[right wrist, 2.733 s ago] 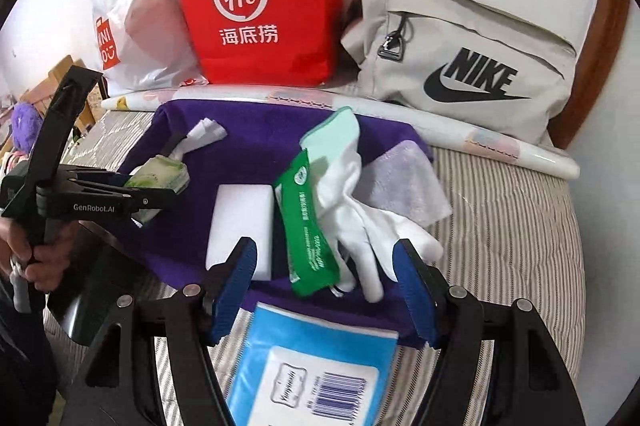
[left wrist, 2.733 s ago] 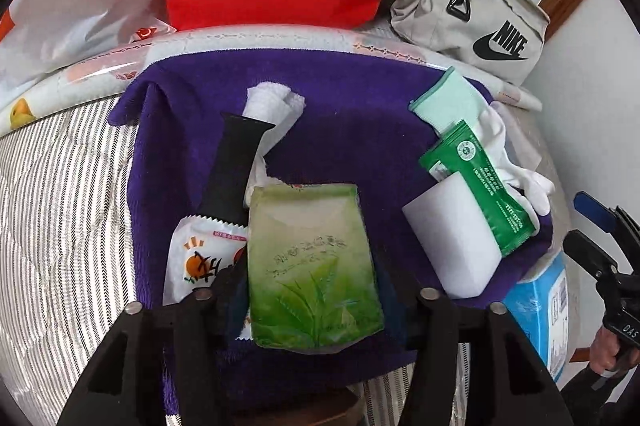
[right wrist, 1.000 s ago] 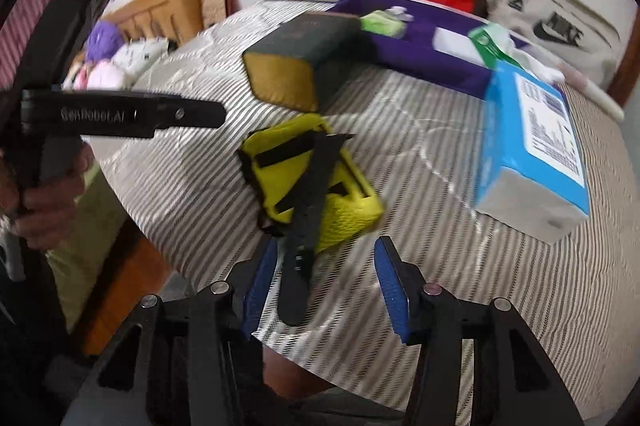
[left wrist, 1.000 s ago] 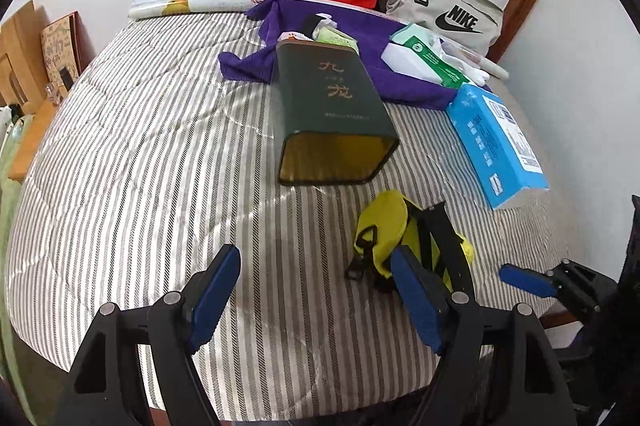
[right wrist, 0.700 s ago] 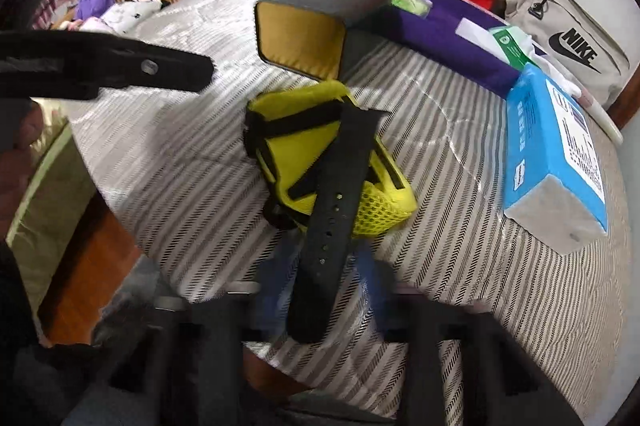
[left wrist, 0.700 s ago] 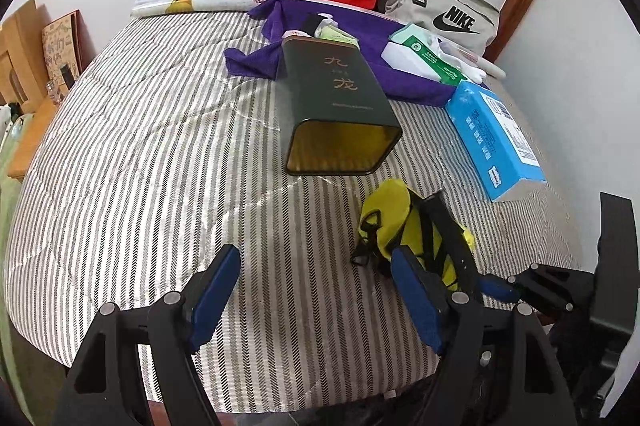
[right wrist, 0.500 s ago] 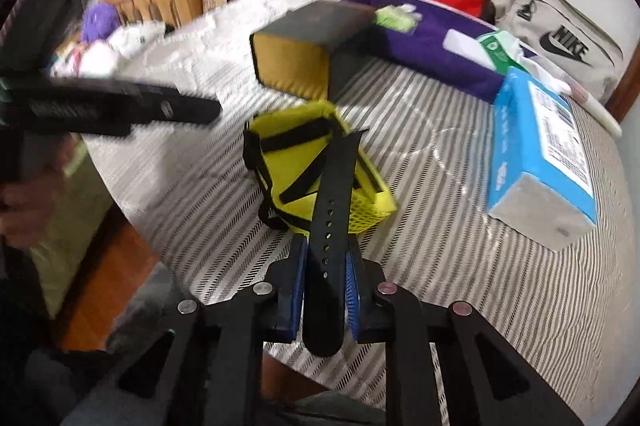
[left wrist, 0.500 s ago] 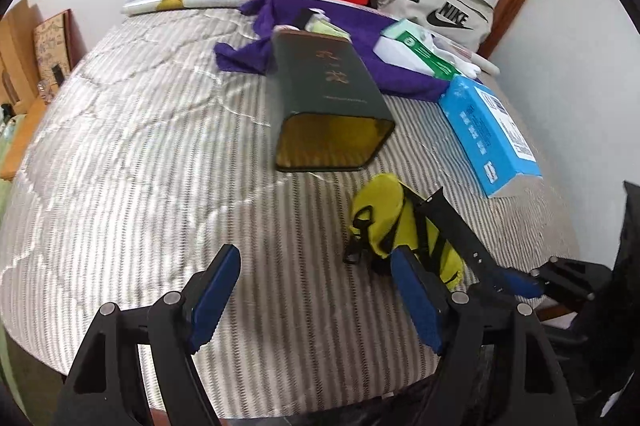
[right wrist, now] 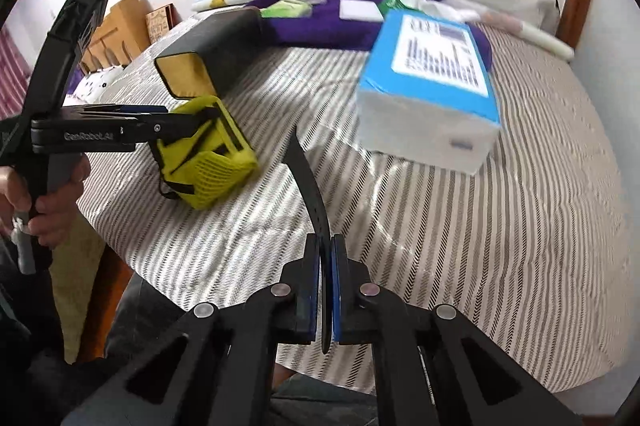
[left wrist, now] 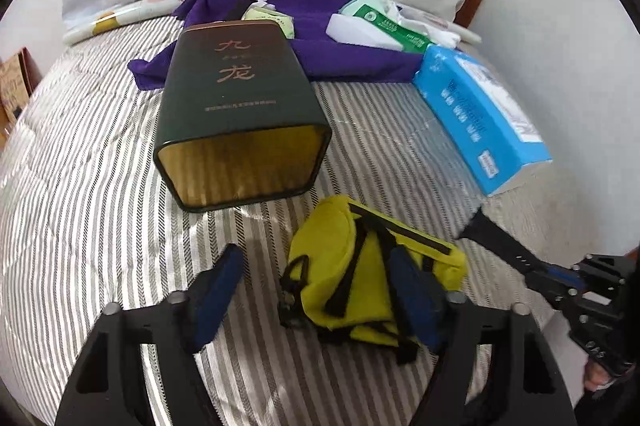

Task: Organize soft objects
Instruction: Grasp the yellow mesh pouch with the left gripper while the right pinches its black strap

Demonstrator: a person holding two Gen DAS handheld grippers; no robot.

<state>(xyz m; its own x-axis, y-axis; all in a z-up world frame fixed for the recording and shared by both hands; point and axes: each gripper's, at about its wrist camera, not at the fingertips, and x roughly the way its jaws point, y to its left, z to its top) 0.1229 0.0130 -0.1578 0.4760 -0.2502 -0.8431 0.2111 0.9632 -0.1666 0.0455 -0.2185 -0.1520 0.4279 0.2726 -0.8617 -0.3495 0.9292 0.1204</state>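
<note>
Since a second ago your right gripper [right wrist: 325,278] has shut on the black watch strap [right wrist: 310,182] and lifted it off the yellow mesh pouch [right wrist: 204,154], where it was lying across the top; the strap now stands up from the pinched pads at the bottom centre of the right wrist view, curving toward the middle of the frame and clear of the pouch at centre left. Your left gripper [left wrist: 316,290] has come in over that pouch [left wrist: 372,278], low and right of centre in its own view; its jaws are closing, about half wide, with one blue pad over the yellow fabric and the other on bare striped bedding [left wrist: 80,186], so nothing is clamped yet as far as the pictures show. Beyond the pouch the dark green tea tin [left wrist: 236,114] lies on its side, its open mouth toward you and apparently empty; to the right of it sits the blue tissue pack [left wrist: 480,114]. In the upper part of the frame the purple cloth [left wrist: 352,58] carries the pile already gathered: a green wipes packet [left wrist: 392,26], a white sponge block [left wrist: 356,30] and white gloves [left wrist: 436,30]. I judge the sorting well advanced, with the strap in hand, the pouch and perhaps the tissue pack left to place.
</note>
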